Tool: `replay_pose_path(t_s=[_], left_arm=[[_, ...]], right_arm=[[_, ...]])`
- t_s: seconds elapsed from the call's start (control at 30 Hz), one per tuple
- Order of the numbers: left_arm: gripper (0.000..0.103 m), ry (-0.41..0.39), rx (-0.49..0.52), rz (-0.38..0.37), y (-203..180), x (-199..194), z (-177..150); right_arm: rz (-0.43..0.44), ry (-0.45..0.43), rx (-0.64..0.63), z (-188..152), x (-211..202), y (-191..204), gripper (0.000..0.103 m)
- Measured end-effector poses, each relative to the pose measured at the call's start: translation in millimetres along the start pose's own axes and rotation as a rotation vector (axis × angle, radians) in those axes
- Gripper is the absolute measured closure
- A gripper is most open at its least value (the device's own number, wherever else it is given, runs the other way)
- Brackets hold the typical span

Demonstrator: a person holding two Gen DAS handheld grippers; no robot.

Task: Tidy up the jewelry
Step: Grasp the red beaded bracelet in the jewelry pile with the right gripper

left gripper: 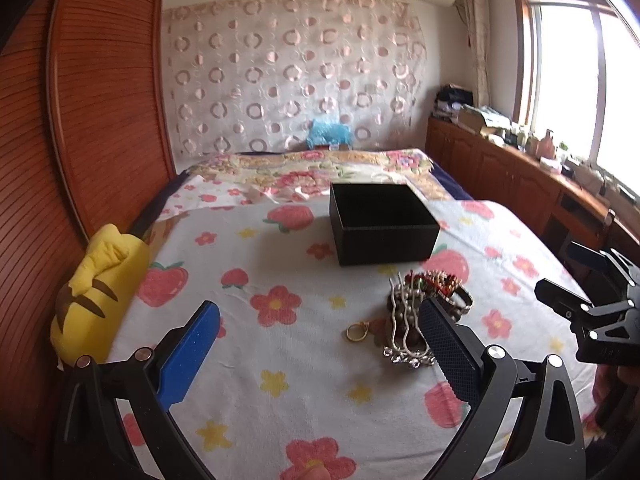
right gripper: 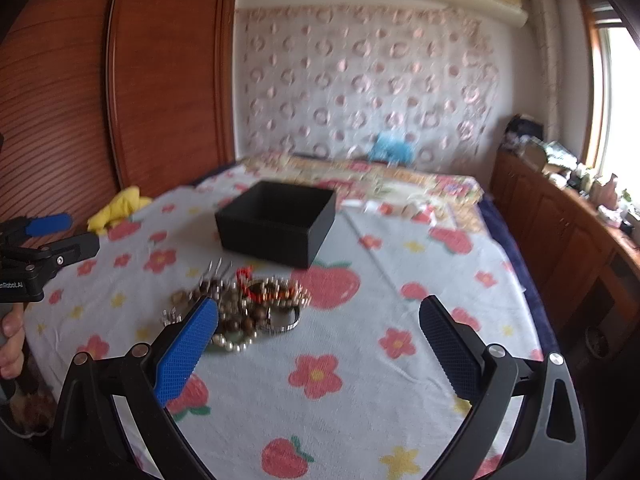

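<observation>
A pile of jewelry (left gripper: 424, 304) lies on the flowered bed cover: bead bracelets, a silver hair comb (left gripper: 404, 332), a gold ring (left gripper: 357, 332) and a pearl strand (right gripper: 234, 342). The pile also shows in the right wrist view (right gripper: 256, 304). An open, empty black box (left gripper: 380, 222) stands behind the pile and shows in the right wrist view too (right gripper: 276, 222). My left gripper (left gripper: 320, 334) is open above the cover, its right finger beside the pile. My right gripper (right gripper: 320, 332) is open, its left finger over the pile's edge. Each gripper shows in the other's view (left gripper: 576, 280), (right gripper: 60, 236).
A yellow plush toy (left gripper: 96, 292) lies at the bed's left edge by the wooden wardrobe (left gripper: 100, 100). A folded floral quilt (left gripper: 312, 168) and a blue item (left gripper: 328, 132) lie at the far end. Wooden cabinets (left gripper: 520, 176) with clutter run under the window on the right.
</observation>
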State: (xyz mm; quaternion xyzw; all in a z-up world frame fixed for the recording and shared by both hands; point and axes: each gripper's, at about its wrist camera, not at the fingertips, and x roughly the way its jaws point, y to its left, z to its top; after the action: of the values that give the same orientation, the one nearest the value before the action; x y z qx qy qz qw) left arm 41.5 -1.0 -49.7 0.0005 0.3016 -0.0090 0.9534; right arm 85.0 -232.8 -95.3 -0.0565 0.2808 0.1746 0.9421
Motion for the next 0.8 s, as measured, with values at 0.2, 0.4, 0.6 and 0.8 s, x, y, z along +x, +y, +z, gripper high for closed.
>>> replay_pose_path(t_s=[0.2,0.4,0.6,0.8], left_arm=[[0.007,0.062,0.015,-0.030,1.2,25.1,-11.3],[0.007,0.109,0.020,-0.046,2.3,37.0,-23.6],[0.007,0.161,0.023,-0.062,2.7,50.8,-34.5],[0.007,0.209,0.036,-0.063,2.3,61.3,-40.8]], right_arm=[[0.097,0.094,-0.041,-4.1,32.3,4.3,0.022],[0.196,0.155,-0.075,2.6,65.1,19.5,0.062],[0.279,0.185,-0.107,15.2,92.1,36.2,0.080],[0.281,0.244,-0.174,18.3,114.7,48.8,0.086]])
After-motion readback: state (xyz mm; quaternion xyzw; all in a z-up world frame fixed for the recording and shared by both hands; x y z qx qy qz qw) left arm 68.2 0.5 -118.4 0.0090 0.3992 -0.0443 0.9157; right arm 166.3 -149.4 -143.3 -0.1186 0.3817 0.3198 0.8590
